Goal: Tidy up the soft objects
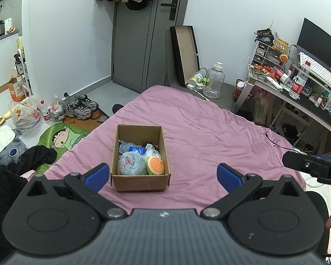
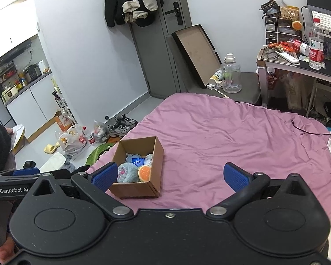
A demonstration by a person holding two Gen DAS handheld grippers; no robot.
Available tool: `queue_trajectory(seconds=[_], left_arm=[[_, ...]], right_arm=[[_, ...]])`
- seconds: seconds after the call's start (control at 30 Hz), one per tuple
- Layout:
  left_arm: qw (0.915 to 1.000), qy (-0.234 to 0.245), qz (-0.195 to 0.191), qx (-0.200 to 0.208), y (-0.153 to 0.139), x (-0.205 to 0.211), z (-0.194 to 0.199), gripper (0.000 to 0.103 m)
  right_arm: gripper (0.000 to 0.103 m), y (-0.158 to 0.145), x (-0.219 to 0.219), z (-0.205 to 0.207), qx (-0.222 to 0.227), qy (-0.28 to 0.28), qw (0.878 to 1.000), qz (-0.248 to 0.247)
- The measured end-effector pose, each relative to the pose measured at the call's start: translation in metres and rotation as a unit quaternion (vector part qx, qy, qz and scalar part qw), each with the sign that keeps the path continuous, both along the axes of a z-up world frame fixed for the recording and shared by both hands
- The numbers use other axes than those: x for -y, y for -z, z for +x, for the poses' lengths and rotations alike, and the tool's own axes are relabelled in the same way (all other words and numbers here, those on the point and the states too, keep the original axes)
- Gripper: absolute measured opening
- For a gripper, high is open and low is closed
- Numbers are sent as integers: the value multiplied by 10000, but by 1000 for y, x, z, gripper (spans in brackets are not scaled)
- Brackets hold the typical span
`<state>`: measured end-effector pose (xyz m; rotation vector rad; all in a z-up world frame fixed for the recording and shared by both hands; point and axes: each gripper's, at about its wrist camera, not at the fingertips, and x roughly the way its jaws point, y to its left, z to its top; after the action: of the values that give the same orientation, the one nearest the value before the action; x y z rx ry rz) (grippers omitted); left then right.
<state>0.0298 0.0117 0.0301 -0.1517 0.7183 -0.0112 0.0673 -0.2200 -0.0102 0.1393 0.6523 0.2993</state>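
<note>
Soft toys, a fluffy blue plush [image 1: 131, 163] and a burger plush [image 1: 156, 165], are lying packed in an open cardboard box [image 1: 141, 182] sitting on a pink bedsheet [image 1: 209, 132]. The left gripper [image 1: 163, 174] is hovering just short of the box, its 2 jaws spread wide and holding nothing. The right gripper [image 2: 171, 175] is hanging beside the box, likewise wide open and empty.

Cardboard box [image 1: 140, 181], ahead of the left tongs: near wall hides the lower parts of the grey plush [image 1: 131, 163] and burger toy [image 1: 155, 165]. Items behind them overlap; the clear wrapped one [image 1: 152, 151] cannot be identified. Right gripper [image 1: 313, 167] is cut off by the right frame edge.
</note>
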Motion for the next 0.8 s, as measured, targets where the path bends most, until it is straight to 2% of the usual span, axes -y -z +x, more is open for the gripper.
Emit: queue_trajectory(seconds=[0.8], left_arm=[[10000, 39, 43, -70, 5, 2, 2, 103]], right_arm=[[103, 2, 4, 2, -103, 111, 9999, 63]])
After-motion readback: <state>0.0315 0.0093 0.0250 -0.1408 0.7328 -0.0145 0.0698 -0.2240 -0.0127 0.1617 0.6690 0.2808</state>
